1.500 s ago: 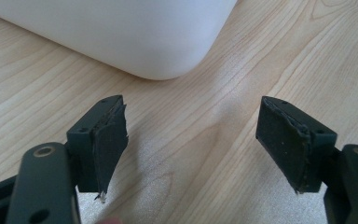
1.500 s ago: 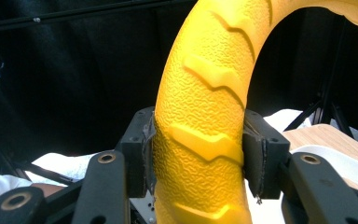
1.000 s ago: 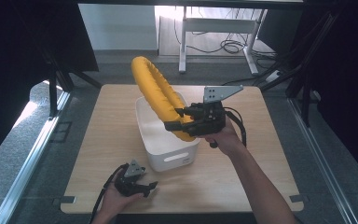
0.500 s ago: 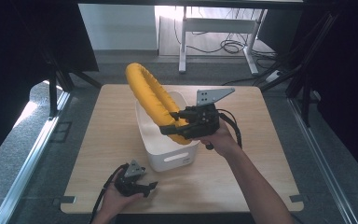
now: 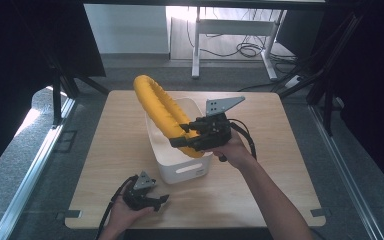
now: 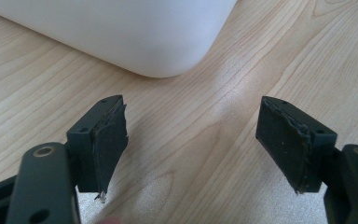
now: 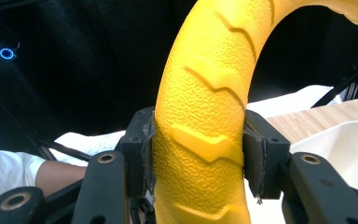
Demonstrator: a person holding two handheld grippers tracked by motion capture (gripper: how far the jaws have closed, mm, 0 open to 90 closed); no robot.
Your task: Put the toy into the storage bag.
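Note:
A large yellow ring with a tyre-like tread (image 5: 161, 111) stands tilted over the white bin (image 5: 166, 165) at the middle of the table. My right gripper (image 5: 185, 139) is shut on its lower part, above the bin's near right side. In the right gripper view both pads press the sides of the yellow ring (image 7: 204, 116), and the white bin's rim (image 7: 340, 144) lies at the right. My left gripper (image 5: 157, 201) rests on the table near the front edge, open and with nothing in it. In the left gripper view its jaws (image 6: 191, 149) stand wide apart over bare wood, facing the bin's corner (image 6: 168, 42).
The wooden table (image 5: 280, 135) has bare room to the left and right of the bin. Black frames and dark screens stand around the table. A white desk frame (image 5: 230, 30) and cables are on the floor beyond the far edge.
The right gripper has swung the yellow ring leftward and tipped it, so its top now leans over the bin's far left. The left gripper has stayed where it was.

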